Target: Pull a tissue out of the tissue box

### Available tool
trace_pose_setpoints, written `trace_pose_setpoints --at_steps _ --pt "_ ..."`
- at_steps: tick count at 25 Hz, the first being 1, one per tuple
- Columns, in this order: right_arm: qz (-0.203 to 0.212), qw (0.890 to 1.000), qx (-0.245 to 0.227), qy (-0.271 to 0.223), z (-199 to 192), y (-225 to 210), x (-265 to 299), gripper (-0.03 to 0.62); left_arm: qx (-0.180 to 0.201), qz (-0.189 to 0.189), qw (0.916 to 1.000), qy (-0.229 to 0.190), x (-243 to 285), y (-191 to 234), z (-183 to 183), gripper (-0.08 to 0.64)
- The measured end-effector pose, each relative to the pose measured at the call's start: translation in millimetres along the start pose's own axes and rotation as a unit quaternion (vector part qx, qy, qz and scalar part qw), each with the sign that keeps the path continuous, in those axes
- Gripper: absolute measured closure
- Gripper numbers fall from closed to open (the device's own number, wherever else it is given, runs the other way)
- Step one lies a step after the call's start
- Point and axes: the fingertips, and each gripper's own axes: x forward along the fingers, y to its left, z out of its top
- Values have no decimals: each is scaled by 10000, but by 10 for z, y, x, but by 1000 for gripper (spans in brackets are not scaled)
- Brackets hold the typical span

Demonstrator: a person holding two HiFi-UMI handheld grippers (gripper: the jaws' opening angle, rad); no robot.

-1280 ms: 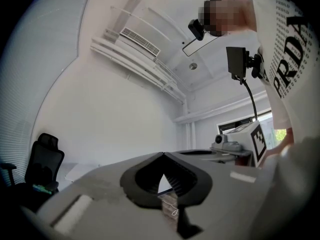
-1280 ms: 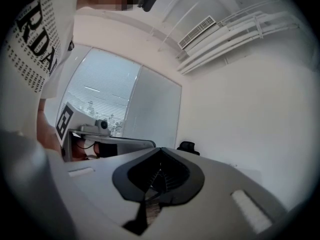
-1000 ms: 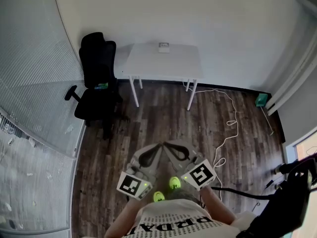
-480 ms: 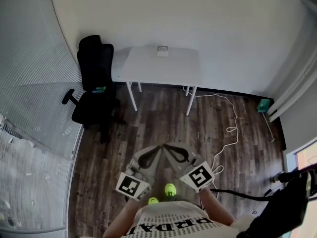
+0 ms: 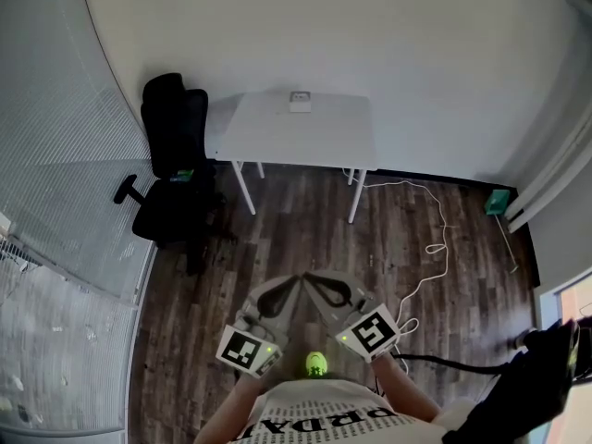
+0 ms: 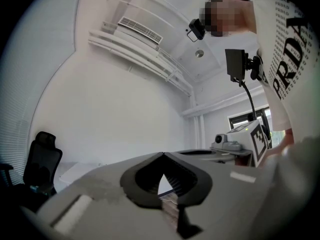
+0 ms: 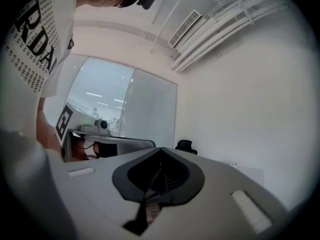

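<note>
Walked a bit closer since a second ago, so the white table (image 5: 305,141) and the black office chair (image 5: 176,169) sit bigger and lower in the head view, and only one neon-green shoe (image 5: 316,363) shows instead of two. I've got the left gripper (image 5: 294,282) and the right gripper (image 5: 313,277) side by side, angled in so their tips nearly touch each other. Both sets of fingers (image 6: 137,179) are closed tip to tip with nothing between them. The tissue box (image 5: 299,101) is on the table's far edge by the wall, well ahead of the fingers, too small to make out any tissue. The chair is ahead and left of the left fingers, and a white cable (image 5: 435,248) snakes over the wood floor (image 5: 277,239) right of the right fingers.
</note>
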Motion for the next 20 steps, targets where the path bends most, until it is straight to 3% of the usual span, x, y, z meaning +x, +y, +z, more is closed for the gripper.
trace_pose_setpoints --at_steps 10,14,20 --pt "158 9997 32 157 -114 -151 281 586 49 81 9998 153 111 349 -133 569" --pt "24 9995 3 320 -206 -295 463 586 -159 -6 9998 122 239 553 -159 569" --pt "-139 9993 23 356 -177 -580 707 586 -138 -183 9997 115 489 842 -116 569"
